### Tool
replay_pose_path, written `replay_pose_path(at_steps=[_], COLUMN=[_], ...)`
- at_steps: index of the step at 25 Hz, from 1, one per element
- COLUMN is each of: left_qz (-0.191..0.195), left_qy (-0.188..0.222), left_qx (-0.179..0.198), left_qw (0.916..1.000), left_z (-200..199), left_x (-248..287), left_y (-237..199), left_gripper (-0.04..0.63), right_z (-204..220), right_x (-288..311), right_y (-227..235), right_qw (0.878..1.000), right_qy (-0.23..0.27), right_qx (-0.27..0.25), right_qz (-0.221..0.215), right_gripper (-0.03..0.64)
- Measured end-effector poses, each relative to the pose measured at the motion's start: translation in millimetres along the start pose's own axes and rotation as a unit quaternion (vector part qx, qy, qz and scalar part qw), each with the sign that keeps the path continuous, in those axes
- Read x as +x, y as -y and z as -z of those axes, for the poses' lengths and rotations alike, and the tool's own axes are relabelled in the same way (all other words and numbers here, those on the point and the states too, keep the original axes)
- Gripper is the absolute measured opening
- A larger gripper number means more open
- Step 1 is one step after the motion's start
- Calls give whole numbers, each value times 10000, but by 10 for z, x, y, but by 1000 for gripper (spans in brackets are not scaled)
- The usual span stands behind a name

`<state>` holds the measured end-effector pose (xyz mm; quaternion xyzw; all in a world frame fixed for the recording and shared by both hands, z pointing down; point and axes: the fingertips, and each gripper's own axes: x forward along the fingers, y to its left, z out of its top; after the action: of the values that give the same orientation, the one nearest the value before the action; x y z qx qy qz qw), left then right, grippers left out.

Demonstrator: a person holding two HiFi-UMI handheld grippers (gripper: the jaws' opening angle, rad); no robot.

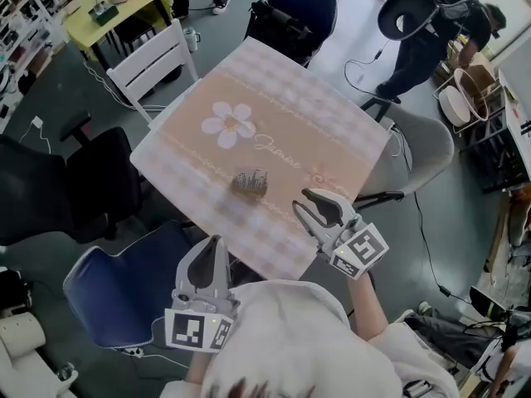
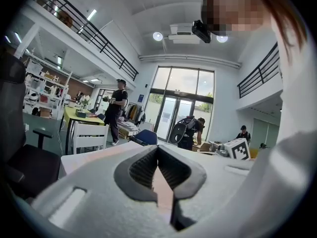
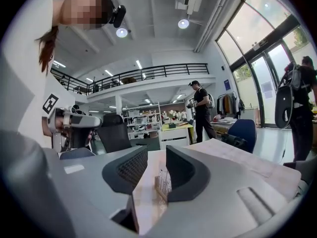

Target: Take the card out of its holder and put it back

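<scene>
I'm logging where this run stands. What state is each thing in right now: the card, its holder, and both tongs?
Card holder: upright on the tablecloth, untouched.
Card: standing in the holder.
Left tongs: shut, nothing between them.
Right tongs: open, lined up on the holder ahead, not touching it.

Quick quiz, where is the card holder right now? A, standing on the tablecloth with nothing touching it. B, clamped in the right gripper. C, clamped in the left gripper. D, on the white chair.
A: the card holder stands on the tablecloth, a little ahead of the right gripper, whose jaws are apart and clear of it.
</scene>
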<state>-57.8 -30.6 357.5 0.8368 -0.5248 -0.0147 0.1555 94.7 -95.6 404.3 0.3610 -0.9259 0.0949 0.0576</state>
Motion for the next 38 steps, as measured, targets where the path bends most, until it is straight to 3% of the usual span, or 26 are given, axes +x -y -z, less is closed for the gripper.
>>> replay_pose_path(at_steps=[7, 21, 26, 31, 38], left_qz=[-176, -475, -491, -514, -527], left_qy=[-100, -335, -381, -408, -423], left_qx=[-82, -280, -329, -350, -367], left_qw=[9998, 9979, 9975, 9972, 9970], left_z=[37, 138, 156, 152, 166], left_x=[87, 236, 294, 322, 346], left_y=[-58, -250, -296, -337, -353], left_gripper=[0, 0, 0, 0, 0], right_z=[151, 905, 1021, 1108, 1122], right_x=[493, 1255, 1373, 1425, 1403], right_y=[206, 376, 345, 297, 271], right_qw=[9980, 9848, 9803, 9764, 9765], right_qy=[-8, -748, -881, -948, -964], right_qx=[128, 390, 421, 487, 283], right_qz=[-612, -1518, -1715, -1877, -1907], right_gripper=[155, 152, 122, 44, 20])
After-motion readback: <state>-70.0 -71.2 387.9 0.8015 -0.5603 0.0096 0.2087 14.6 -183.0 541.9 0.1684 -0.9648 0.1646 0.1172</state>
